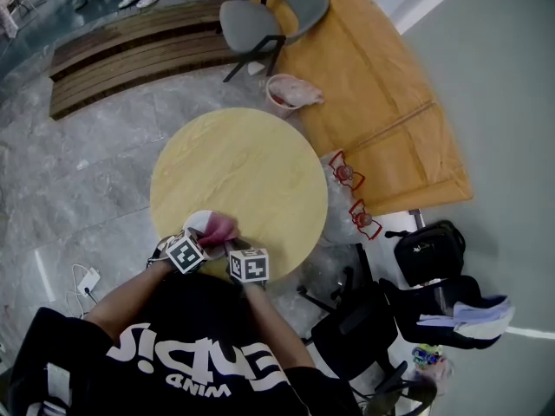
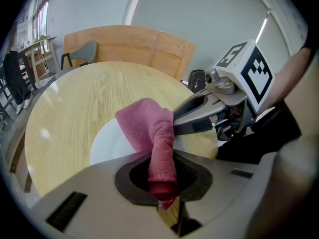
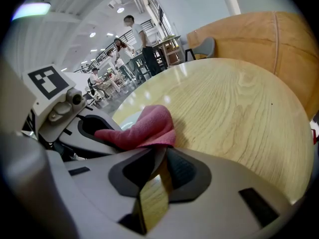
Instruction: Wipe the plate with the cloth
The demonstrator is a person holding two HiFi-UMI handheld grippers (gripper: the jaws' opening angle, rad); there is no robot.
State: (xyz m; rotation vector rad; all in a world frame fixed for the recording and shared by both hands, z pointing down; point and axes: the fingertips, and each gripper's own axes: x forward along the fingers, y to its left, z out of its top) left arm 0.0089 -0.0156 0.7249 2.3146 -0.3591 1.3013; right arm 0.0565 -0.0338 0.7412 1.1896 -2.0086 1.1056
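Only readable print: the black shirt (image 1: pixel 173 362), just behind both claws on the wearer's side, is showing white lettering, upside-down to the head view. The large line is reading roughly "ENDIS", its ends running into folds. The small line is reading "WIND". Cubes on the left gripper (image 1: pixel 206 235) and right gripper (image 1: pixel 230 245) are carrying only black-and-white coded squares.

Plate (image 1: pixel 194 223) on the table (image 1: pixel 251 159), at 7 o'clock, by the rim. Cloth (image 1: pixel 220 227) on the plate, toward its 3 o'clock side. Left gripper (image 2: pixel 162 176) and right gripper (image 3: pixel 158 151) side by side at the cloth's 6 o'clock, one cloth end in each one's jaws. Chair (image 1: pixel 260 16) past the table at 12 o'clock. Tub (image 1: pixel 276 102) between chair and table. Bench (image 1: pixel 130 55) at 11 o'clock. Bags (image 1: pixel 429 251) on the floor at 4 o'clock.
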